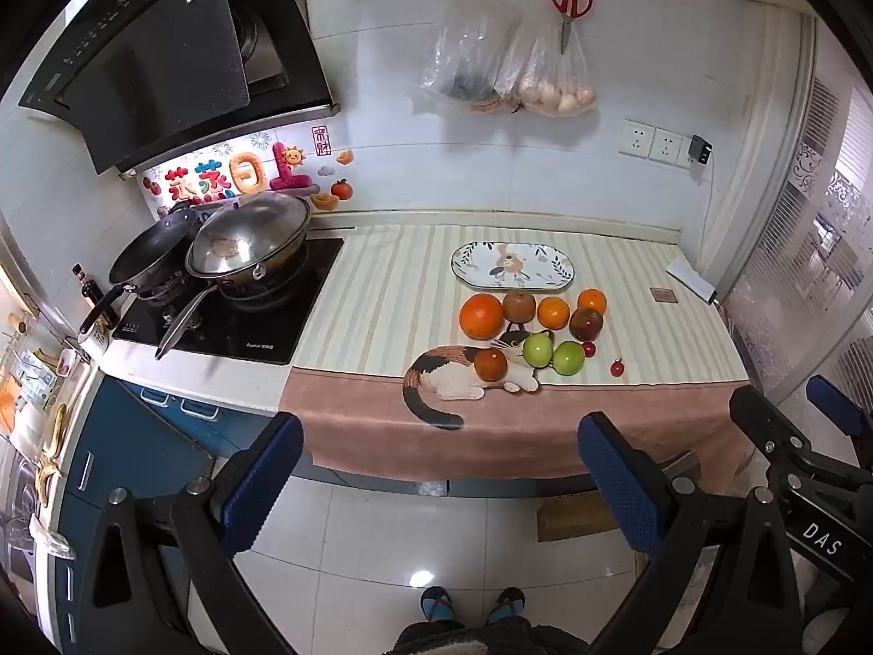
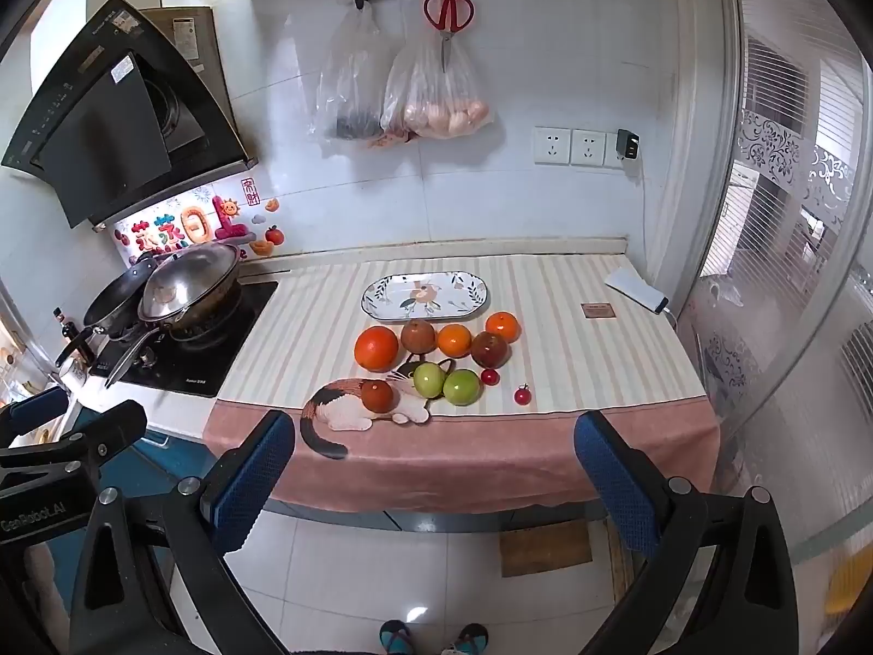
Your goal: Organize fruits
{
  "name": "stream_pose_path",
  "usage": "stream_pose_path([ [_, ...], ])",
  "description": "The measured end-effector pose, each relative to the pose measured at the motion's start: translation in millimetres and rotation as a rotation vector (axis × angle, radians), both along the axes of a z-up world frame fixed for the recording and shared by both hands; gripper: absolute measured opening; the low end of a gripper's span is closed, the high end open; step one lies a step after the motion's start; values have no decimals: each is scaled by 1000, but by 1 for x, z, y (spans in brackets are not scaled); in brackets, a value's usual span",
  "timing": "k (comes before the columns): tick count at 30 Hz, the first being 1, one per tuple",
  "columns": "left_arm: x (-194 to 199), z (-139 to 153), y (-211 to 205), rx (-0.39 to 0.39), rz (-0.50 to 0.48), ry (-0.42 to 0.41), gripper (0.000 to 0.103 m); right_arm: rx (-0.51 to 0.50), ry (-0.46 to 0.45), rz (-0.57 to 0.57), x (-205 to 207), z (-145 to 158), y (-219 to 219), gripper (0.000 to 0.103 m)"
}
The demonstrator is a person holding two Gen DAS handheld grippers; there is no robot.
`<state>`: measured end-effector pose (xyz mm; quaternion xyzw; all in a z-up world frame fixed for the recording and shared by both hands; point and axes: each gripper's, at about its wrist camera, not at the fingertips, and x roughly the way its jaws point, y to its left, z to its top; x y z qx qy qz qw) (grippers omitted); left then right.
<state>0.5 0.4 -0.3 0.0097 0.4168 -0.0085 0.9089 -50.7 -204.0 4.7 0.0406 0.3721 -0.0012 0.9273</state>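
Both jaws spread, empty, plate (image 2: 480, 290) bare, bagged contents (image 2: 349, 123) indistinct

White tiles cover the wall (image 2: 545, 82) and floor (image 2: 382, 562). A black stove hood (image 1: 163, 60) hangs at the left, and a frosted window (image 2: 791, 207) glows at the right

Fruits grouped at centre frame on the striped cloth of the counter (image 2: 305, 327). Back row, left to right: 1 large orange (image 2: 376, 348), 1 brown pear (image 2: 418, 336), 1 small orange (image 2: 454, 340), 1 dark red apple (image 2: 490, 349), 1 further orange (image 2: 502, 326). Front: 1 reddish-brown fruit (image 2: 377, 396), 2 green apples (image 2: 429, 379) (image 2: 462, 387), 2 cherry tomatoes (image 2: 490, 376) (image 2: 522, 396). Behind them lies an empty oval patterned plate (image 2: 376, 303).
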Motion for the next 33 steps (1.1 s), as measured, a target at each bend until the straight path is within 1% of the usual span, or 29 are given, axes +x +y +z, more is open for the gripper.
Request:
stream_pose_path([
  [7,-1,1,-1,1,-4,-8,103,-2,-5,-4,0,1,0,103],
  [8,0,-3,-4,2,-4,-9,103,-2,-5,-5,1,1,0,103],
  [13,0,1,-8,0,-7,-10,103,-4,-12,-17,6,1,10,103],
  [15,0,2,-10,1,-11,-11,103,2,-20,-19,-1,3,0,103],
  [33,2,5,-15,7,-23,-11,103,7,-19,-34,-2,0,-10,103],
])
